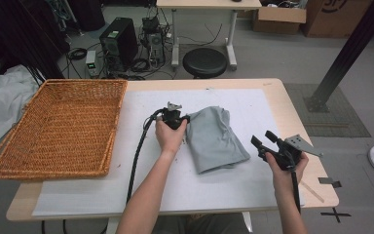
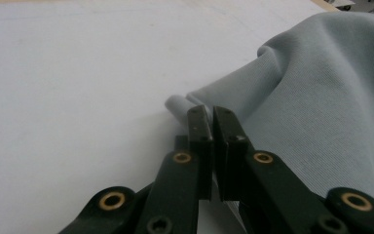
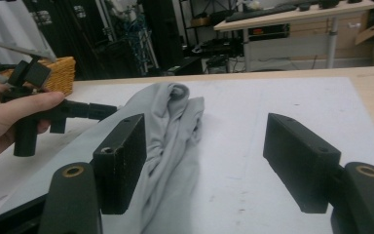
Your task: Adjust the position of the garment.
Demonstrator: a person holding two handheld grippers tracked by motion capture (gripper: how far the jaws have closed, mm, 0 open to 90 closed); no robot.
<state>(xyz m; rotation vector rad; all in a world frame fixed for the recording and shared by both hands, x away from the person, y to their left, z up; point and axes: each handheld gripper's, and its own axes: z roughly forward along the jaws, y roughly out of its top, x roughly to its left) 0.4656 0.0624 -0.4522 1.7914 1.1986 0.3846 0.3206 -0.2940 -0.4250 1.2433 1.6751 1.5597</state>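
Observation:
A crumpled grey cloth (image 1: 216, 136) lies in the middle of the white sheet, between my two hands. My left gripper (image 1: 186, 119) points right at the cloth's left edge. In the left gripper view its jaws (image 2: 212, 114) stand pressed together on the rolled hem of the grey cloth (image 2: 321, 97), which rises in a fold just behind them. My right gripper (image 1: 262, 138) hovers open to the right of the cloth, with nothing between its jaws. In the right gripper view (image 3: 204, 129) the cloth (image 3: 170, 126) lies ahead on the left, and the left gripper (image 3: 108, 110) touches its far side.
A wide wicker basket (image 1: 58, 126) stands on the table's left side. The white sheet (image 1: 141, 190) covers most of the wooden top. The left gripper's black cable (image 1: 137, 156) trails toward the front edge. A stool (image 1: 204, 62) and a computer tower (image 1: 119, 41) stand on the floor beyond.

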